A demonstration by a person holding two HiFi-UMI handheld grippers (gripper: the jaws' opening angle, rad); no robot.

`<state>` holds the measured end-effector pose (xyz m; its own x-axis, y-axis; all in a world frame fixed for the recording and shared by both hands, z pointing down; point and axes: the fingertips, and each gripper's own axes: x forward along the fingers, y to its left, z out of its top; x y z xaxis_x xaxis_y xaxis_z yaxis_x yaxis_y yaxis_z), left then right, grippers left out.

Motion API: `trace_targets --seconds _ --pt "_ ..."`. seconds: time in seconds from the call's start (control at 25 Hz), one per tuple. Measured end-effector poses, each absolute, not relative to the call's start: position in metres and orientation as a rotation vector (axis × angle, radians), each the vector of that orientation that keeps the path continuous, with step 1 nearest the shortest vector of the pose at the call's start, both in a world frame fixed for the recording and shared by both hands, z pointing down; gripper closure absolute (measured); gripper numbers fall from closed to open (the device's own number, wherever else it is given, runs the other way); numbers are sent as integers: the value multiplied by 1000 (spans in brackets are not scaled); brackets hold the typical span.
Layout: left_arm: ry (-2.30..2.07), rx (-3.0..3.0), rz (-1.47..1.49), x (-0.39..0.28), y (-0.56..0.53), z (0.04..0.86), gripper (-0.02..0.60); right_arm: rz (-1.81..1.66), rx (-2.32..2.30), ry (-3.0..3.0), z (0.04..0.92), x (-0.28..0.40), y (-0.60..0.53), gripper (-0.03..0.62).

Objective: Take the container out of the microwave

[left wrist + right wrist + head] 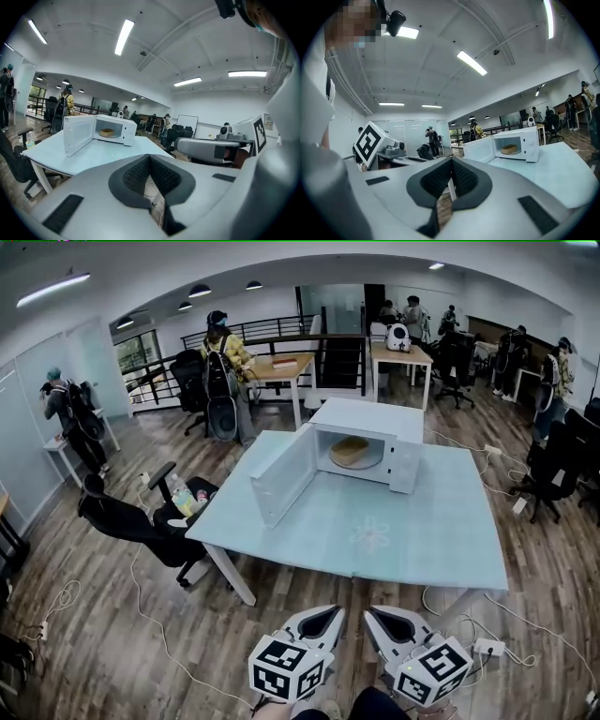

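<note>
The microwave (361, 451) stands open on the desk (412, 540), container (350, 451) inside; left gripper (330, 613) and right gripper (373, 613) (fingers (136, 176) pressed together, empty) hover well short.

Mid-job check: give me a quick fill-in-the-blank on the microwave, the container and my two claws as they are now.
1. The door of the microwave stands ____.
2. The container lies ____ the microwave.
3. The left claw and right claw are both shut and hold ____.

Missing words: open; inside; nothing.
</note>
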<state>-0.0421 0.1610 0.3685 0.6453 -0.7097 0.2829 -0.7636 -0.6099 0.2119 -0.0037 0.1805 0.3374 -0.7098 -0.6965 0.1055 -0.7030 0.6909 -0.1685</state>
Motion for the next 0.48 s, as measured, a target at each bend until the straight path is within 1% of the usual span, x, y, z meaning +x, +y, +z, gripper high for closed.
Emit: trace_targets --seconds 0.28,0.48 --pt "-1114 2529 272 -35 106 396 569 363 1190 -2812 365 -3 119 585" --pt "-1133 2547 311 -34 38 396 569 378 1184 -2817 370 4 50 585"
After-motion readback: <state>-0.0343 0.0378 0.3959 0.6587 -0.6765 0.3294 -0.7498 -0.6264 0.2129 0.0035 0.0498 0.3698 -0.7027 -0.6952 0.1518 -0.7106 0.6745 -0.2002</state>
